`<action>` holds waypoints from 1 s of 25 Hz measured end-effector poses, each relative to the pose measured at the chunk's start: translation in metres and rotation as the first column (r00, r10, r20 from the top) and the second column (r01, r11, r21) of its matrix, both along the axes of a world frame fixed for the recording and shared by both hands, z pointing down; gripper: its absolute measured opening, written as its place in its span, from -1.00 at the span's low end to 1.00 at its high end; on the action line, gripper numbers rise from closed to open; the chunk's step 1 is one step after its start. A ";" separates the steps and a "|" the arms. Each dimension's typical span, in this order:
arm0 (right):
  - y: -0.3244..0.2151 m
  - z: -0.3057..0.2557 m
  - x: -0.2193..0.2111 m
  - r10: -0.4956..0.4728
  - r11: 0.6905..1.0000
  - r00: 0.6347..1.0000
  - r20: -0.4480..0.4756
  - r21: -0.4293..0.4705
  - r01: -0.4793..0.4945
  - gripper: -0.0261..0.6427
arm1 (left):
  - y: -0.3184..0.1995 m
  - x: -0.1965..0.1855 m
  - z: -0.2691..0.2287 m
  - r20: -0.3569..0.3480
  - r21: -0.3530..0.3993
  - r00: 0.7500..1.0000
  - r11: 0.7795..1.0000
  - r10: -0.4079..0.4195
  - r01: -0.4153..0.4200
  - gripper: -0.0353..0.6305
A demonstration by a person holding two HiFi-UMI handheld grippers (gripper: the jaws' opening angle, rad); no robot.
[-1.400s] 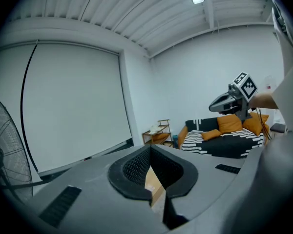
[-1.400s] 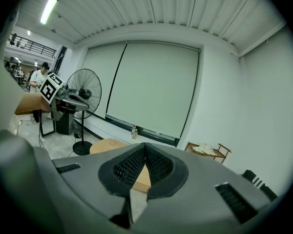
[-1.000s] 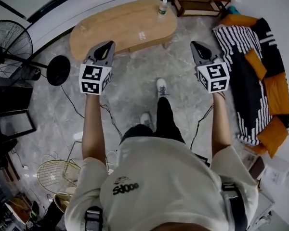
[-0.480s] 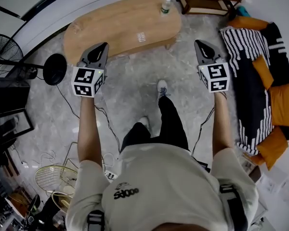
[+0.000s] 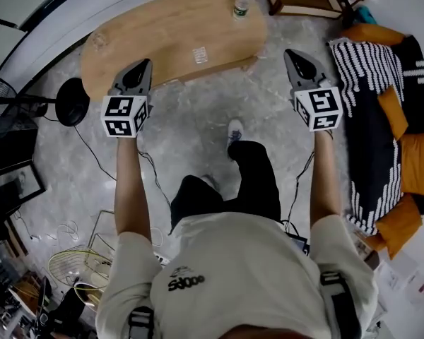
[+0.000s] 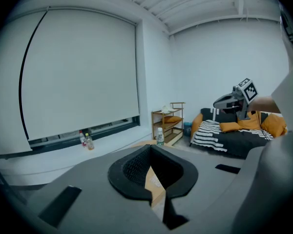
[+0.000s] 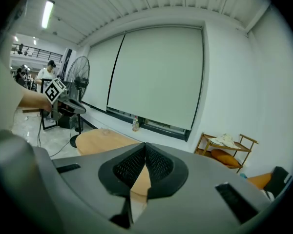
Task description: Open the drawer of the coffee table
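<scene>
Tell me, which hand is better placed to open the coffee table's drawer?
Probably the left. The left gripper lines up with the coffee table's near side; the right gripper hangs past its end. Both are shut and empty. No drawer shows.

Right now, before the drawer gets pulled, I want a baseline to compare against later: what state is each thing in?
Left tongs: shut, empty, in the air short of the table.
Right tongs: shut, empty, in the air.
Coffee table: closed as far as seen, nothing pulled out.
Water bottle: upright on the coffee table.
Roller blind: drawn down.
</scene>
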State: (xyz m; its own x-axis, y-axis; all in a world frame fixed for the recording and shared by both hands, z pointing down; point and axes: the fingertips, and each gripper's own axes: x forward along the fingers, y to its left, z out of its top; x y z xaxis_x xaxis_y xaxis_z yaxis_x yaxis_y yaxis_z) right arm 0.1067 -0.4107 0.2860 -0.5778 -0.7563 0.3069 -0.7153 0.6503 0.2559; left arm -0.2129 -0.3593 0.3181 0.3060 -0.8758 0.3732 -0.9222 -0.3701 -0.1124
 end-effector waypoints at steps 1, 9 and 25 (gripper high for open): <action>-0.004 0.007 0.002 -0.001 1.000 1.000 0.015 -0.007 0.001 -0.90 | -0.004 0.002 0.009 -0.001 -0.003 1.000 1.000 0.000 0.000 -0.84; -0.025 0.091 0.013 -0.011 0.998 1.000 -0.006 -0.056 0.010 -0.90 | -0.017 0.003 0.090 0.004 -0.031 1.000 0.999 0.018 -0.018 -0.84; -0.044 0.309 0.019 0.056 0.998 0.998 -0.014 -0.021 -0.056 -0.90 | -0.032 -0.023 0.299 -0.011 0.071 0.999 0.997 0.032 -0.032 -0.84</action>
State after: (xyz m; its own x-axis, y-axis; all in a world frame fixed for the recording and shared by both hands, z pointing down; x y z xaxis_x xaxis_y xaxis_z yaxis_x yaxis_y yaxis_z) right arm 0.1253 -0.4542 0.5954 -0.5306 -0.7803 0.3310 -0.7470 0.6150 0.2523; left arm -0.2357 -0.3914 0.6166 0.3382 -0.8898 0.3064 -0.9114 -0.3908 -0.1288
